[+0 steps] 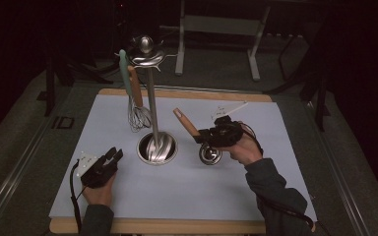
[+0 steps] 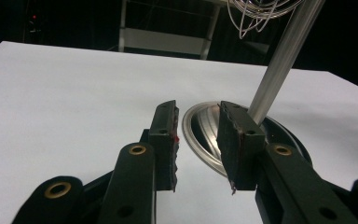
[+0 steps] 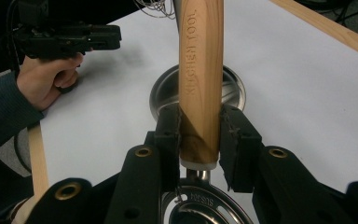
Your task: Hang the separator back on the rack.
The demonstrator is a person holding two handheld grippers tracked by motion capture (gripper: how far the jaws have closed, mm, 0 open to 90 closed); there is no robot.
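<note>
the white table [image 1: 187, 187] lies under both my hands, and the biggest thing on it is the metal stand [image 1: 152, 105]: a tall pole rising from a round steel base, with hooks at the top. a whisk [image 1: 137, 105] with a wooden handle and something with a pale green handle [image 1: 123, 69] hang from those hooks, on the stand's left side.

my right gripper [image 1: 212, 136] sits to the right of the stand's base, jaws pinched on the wooden handle of a ladle [image 1: 189, 125]. in the right gripper view the handle [image 3: 200, 79] runs straight up between my jaws, stamped "kitchen tool", and the steel bowl end hangs below, close over the table. in the high view the handle's long axis slants up and to the left, its free end aimed toward the pole. i'd judge the next move is to raise it to a free hook, which sits well above the grip and to the left, so the right hand is the nearer one.

my left gripper [image 1: 109, 160] rests low, left of the base, jaws narrowly parted and holding nothing; the base's rim [image 2: 200, 140] shows just beyond them.
</note>
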